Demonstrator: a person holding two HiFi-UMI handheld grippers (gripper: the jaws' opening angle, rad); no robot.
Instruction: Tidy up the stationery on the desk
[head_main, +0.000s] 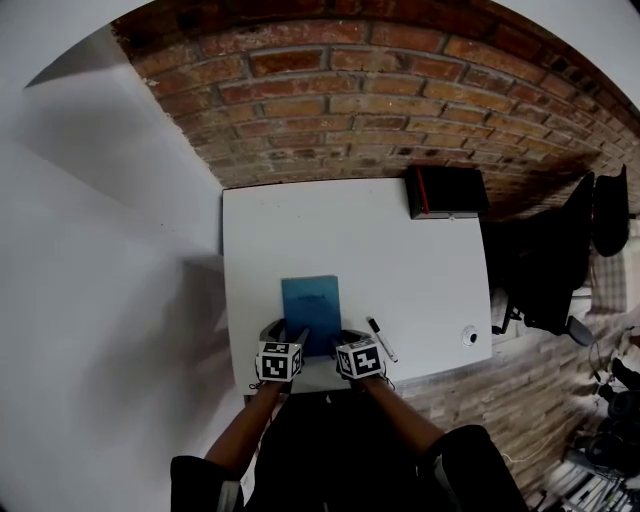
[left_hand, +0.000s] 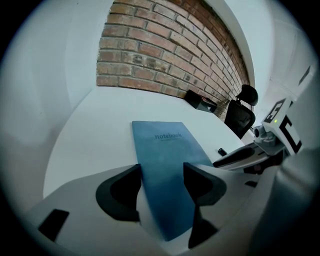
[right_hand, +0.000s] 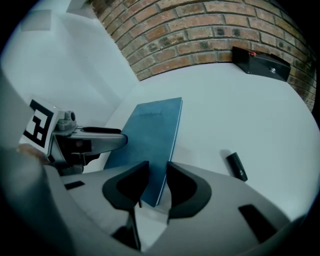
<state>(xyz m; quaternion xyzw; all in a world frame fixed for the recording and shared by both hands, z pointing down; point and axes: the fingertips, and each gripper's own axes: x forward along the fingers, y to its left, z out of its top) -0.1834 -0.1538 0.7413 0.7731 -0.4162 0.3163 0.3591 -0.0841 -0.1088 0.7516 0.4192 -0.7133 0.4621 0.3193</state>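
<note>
Blue notebook (head_main: 310, 300) at white worktop's (head_main: 400, 250) near edge, right gripper (right_hand: 156, 177) jaws narrow, pinching its corner, left gripper (left_hand: 162, 175) jaws wide astride its end, pen (head_main: 381, 339) beside, black box (head_main: 447, 190) against brick wall (head_main: 350, 90).

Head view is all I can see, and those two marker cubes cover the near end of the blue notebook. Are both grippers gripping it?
Observer: The right gripper seems to be: its jaws sit close together on a near corner of the blue notebook.
Operator: And the left one?
Observer: The left gripper has its jaws wider apart, with the notebook's near end lying between them.
Operator: Is anything printed on the cover?
Observer: Yes, the word "notebook", readable in the left gripper view.
</note>
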